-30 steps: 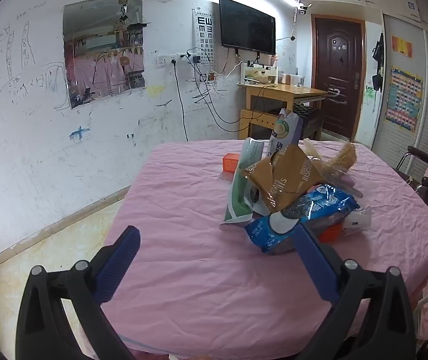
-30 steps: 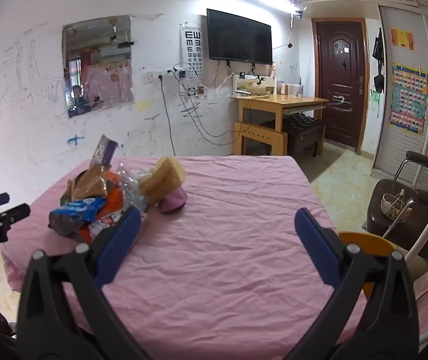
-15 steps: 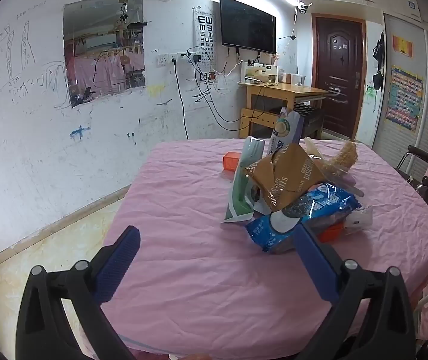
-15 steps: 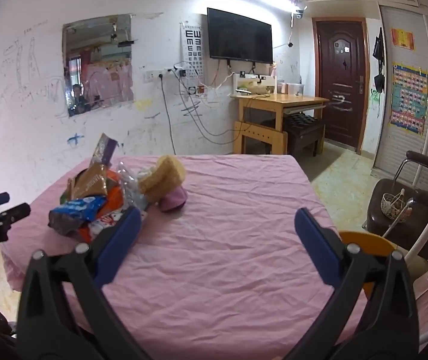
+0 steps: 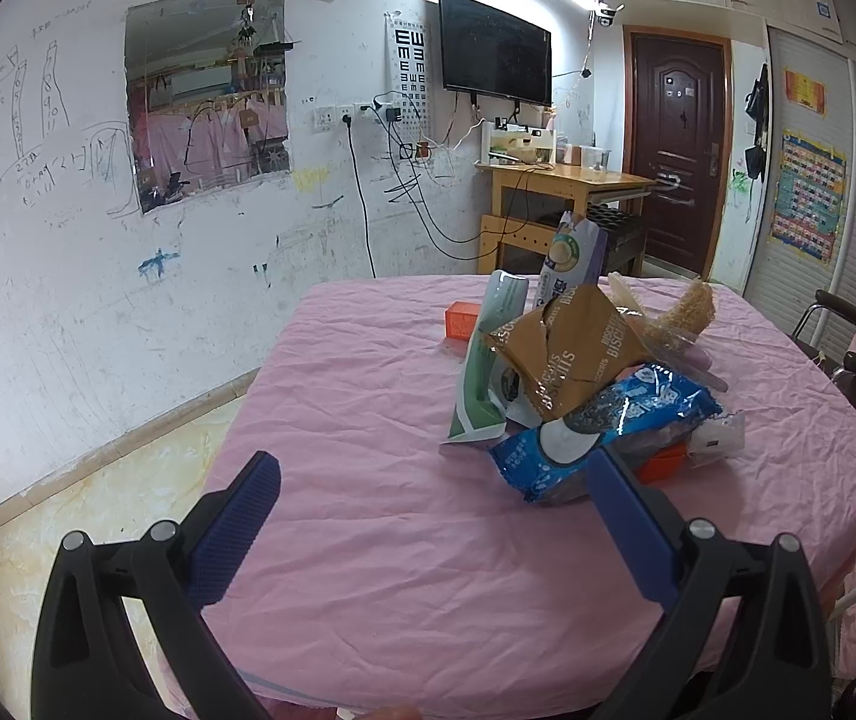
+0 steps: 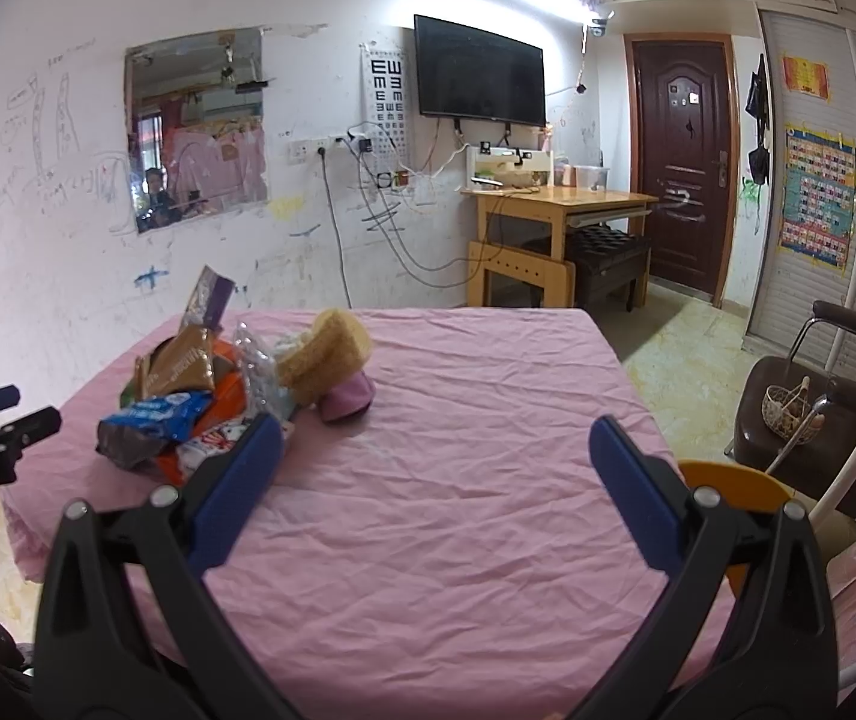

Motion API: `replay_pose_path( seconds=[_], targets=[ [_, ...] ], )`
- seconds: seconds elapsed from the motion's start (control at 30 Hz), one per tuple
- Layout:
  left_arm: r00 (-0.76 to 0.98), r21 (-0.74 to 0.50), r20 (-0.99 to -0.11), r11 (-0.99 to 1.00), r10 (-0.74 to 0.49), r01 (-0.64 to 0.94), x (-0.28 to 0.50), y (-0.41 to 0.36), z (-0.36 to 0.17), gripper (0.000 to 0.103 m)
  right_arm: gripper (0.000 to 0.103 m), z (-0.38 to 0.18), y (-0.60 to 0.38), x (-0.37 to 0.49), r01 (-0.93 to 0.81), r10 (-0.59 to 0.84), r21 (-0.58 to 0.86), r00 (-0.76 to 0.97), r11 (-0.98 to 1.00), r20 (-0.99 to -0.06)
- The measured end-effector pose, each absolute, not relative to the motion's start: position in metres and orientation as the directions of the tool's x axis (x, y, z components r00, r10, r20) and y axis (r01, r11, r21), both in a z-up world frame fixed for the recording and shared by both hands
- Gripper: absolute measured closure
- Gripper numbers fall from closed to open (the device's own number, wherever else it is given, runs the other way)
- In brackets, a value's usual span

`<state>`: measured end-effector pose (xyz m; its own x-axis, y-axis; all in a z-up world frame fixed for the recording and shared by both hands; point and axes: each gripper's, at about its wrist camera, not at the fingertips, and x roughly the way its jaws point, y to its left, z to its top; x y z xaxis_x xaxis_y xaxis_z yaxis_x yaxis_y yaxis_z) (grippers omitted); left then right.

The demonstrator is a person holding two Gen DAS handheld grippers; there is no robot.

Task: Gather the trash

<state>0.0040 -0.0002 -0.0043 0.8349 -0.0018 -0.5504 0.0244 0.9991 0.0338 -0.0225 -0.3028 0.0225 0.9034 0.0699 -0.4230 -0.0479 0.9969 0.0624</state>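
Left gripper [image 5: 434, 474] held low over the near edge of the pink-covered surface [image 5: 368, 420], fingers [image 5: 236, 528] spread wide, nothing between them. Just ahead and to the right, a trash pile [image 5: 578, 384]: green-and-white wrapper [image 5: 479, 372] standing tilted at the left, brown biscuit wrapper [image 5: 572, 354] leaning against it, blue snack packet [image 5: 602, 426] lying in front, its near end beside the right finger. Orange box [image 5: 461, 319] behind the pile, apart from it. Further right, right gripper [image 6: 434, 450] over bare pink cloth, fingers [image 6: 632, 492] likewise wide and empty; pile off its left finger, with tan sponge [image 6: 326, 354] resting on a pink object [image 6: 347, 399].
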Motion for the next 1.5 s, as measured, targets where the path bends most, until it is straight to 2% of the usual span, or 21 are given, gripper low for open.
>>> replay_pose_path(
  seconds=[1.5],
  targets=[
    [0.831,0.043,-0.556,0.999,-0.002,0.031,0.0031,-0.0031,-0.0055,0.006,0.004,0.0247,-0.3027,-0.0256,-0.050,0.072,0.062,0.902,0.997,-0.426]
  ],
)
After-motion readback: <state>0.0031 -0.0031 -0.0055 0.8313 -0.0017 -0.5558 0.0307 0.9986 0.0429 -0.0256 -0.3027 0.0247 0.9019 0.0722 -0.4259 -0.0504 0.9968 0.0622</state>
